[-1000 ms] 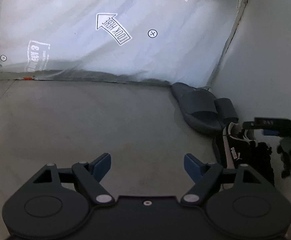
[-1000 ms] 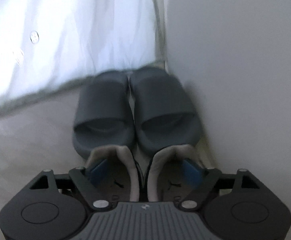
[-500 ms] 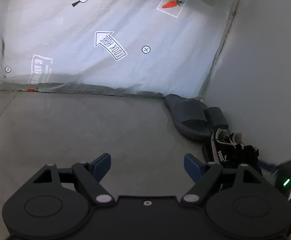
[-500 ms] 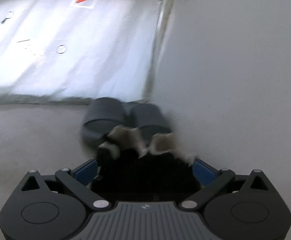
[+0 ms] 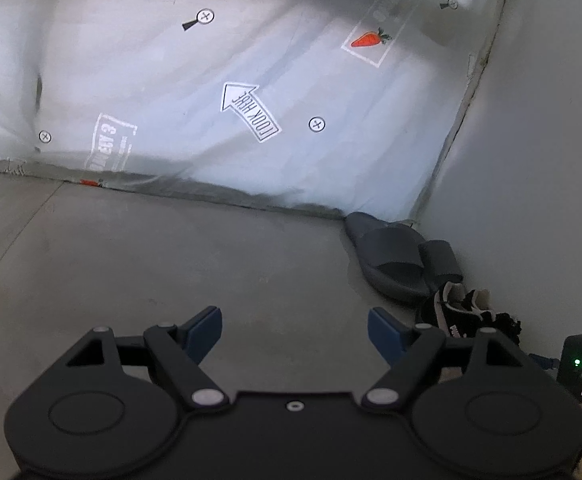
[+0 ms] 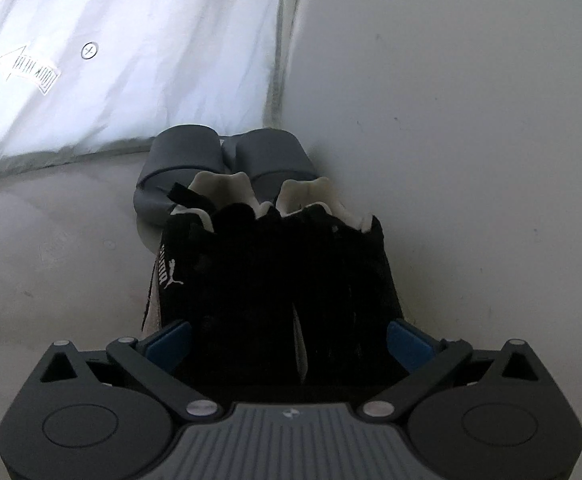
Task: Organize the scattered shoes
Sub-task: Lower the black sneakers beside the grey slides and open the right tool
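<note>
Spreading my right gripper [image 6: 287, 336] has freed the sneakers [image 6: 275, 264], now paired behind the slides [image 6: 223, 156]; left gripper [image 5: 295, 330] stays spread, empty.

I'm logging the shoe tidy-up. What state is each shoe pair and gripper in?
Pair of dark grey rubber slides: side by side on the floor, in the corner.
Pair of black lace-up sneakers: side by side, just behind the slides.
Right gripper: open, sneakers between its fingers.
Left gripper: open, empty.
</note>
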The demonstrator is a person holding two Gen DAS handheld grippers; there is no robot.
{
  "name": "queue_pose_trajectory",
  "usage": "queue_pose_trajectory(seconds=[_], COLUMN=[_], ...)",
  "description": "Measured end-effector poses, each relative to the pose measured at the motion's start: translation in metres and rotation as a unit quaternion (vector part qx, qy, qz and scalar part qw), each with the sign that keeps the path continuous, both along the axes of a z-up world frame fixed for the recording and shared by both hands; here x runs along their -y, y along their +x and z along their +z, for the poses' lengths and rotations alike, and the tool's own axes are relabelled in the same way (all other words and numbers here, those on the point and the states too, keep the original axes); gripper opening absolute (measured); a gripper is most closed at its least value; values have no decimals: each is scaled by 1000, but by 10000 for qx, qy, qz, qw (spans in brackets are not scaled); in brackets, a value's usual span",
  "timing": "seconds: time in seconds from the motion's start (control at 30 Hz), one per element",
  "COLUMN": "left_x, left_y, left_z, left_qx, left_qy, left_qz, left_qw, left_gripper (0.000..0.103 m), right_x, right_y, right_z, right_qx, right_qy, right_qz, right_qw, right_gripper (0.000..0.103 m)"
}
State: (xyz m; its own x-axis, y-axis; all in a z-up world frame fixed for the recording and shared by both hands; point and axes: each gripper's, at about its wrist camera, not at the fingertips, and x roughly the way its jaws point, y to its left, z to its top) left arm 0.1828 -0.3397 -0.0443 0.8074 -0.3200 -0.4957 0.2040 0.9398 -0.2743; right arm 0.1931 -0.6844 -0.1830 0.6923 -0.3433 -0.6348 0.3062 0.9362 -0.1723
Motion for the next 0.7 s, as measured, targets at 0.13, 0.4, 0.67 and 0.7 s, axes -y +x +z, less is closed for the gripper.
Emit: queue_pose_trajectory(seconds=[0.13, 0.4, 0.67, 0.7], left_x=[-7, -15, -30, -36], left_y=[-7, -27, -72, -80], left_z=[3, 4, 16, 17], left_qx=[86, 174, 385, 380], left_qy=[-54, -210, -100, -59], left_qz=[72, 118, 173, 214], left_qw=[9999, 9996, 9991, 9990], left_gripper=[81, 81, 81, 81], right_x=[4, 8, -14, -22], right_y=[1, -19, -61, -68], right_z=[-1, 11, 42, 45], right_qx=[-96, 13, 506, 602], right_qy=[-111, -150, 391, 389], right_qz=[-157, -437, -327, -320], right_qw=[9998, 9989, 9974, 9969], right_gripper=[102, 103, 103, 103])
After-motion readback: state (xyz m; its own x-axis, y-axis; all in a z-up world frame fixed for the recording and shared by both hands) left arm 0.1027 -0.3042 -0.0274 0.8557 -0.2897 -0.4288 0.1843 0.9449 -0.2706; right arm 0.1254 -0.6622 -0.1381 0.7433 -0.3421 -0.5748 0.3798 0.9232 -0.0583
